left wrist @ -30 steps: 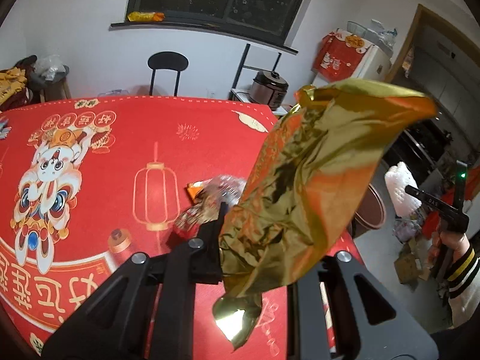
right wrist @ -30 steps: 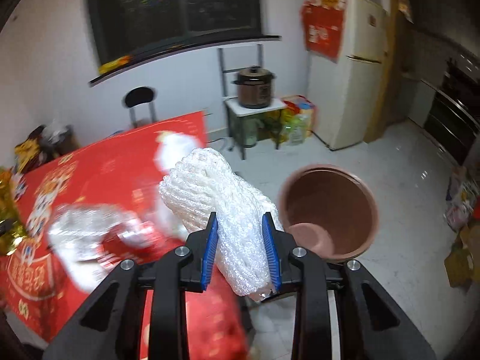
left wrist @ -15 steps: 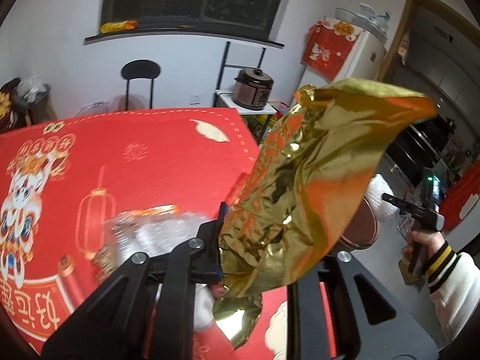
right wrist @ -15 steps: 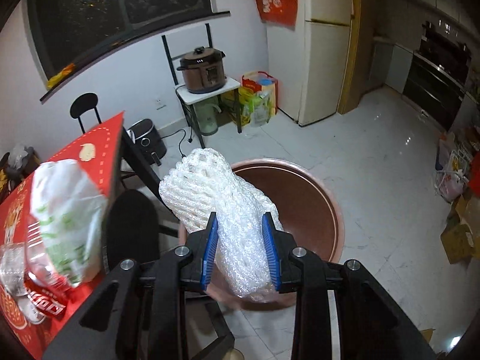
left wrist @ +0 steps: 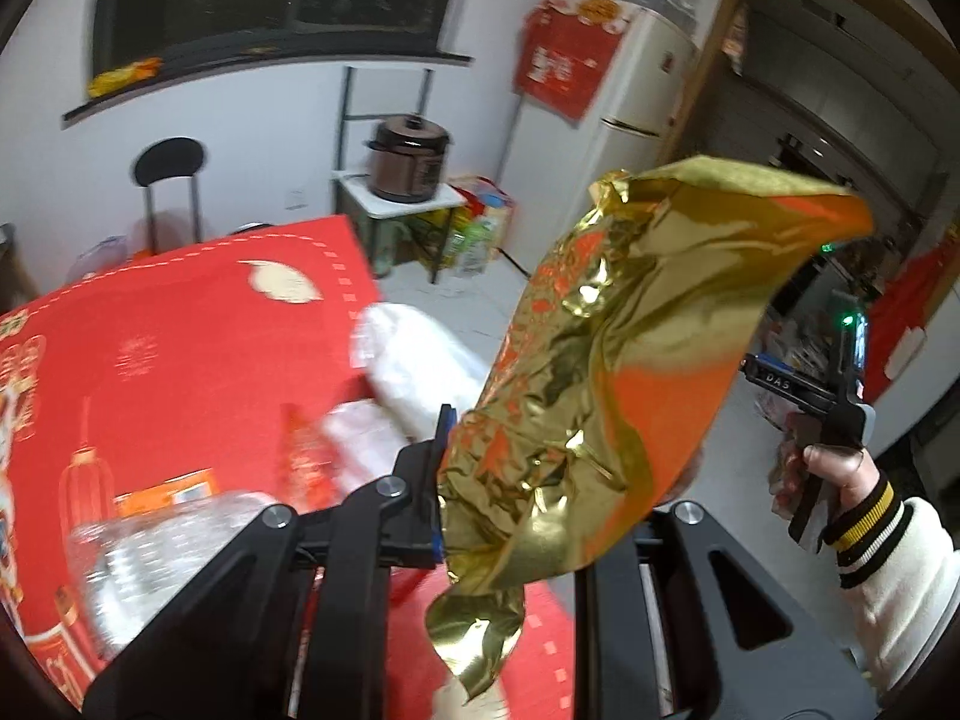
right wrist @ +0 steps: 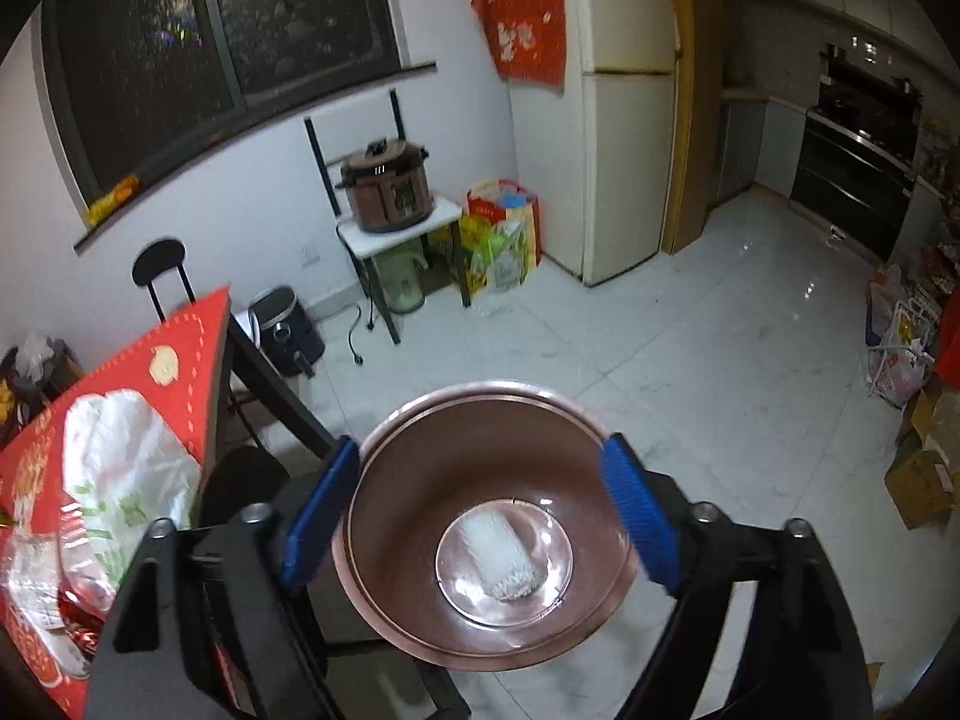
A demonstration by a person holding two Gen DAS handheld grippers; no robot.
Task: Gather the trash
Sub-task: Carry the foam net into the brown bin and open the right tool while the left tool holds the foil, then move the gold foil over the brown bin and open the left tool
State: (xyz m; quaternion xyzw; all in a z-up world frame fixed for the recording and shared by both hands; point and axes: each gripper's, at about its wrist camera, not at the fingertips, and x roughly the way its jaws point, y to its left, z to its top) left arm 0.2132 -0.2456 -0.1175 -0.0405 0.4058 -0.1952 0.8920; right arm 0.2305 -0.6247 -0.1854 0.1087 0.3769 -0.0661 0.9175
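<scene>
At the corner of a bench (left wrist: 198, 324) draped in a red festive cloth, a person collecting trash held the right tongs (right wrist: 480, 516) directly above a round brown plastic bin (right wrist: 606, 588) on the white tiled floor. Their blue-padded jaws were swinging wide with nothing between them. A white foam net sleeve (right wrist: 501, 558) lay at the bottom of the bin, on a clear round lid or plate.

The left tongs (left wrist: 498, 480) were nearly closed, pinching the lower end of a crumpled gold foil wrapper (left wrist: 636, 360) held over the bench edge, left of the bin.

The risks lay with the foil. It was light and stood tall above the tongs, so it could flutter wide of the bin if let go too early, or cling to a pad. It also blocked much of the left camera's view, bin included, which would make aiming hard. A white plastic bag with green print (right wrist: 129, 468) and clear crinkled packaging (left wrist: 174, 546) waited at the bench edge beside the bin; a careless sweep could knock them to the floor.

The letters "DAS" showed on the right tongs' handle. Gold characters on the cloth, and red print on the foil, were too blurred to read.
</scene>
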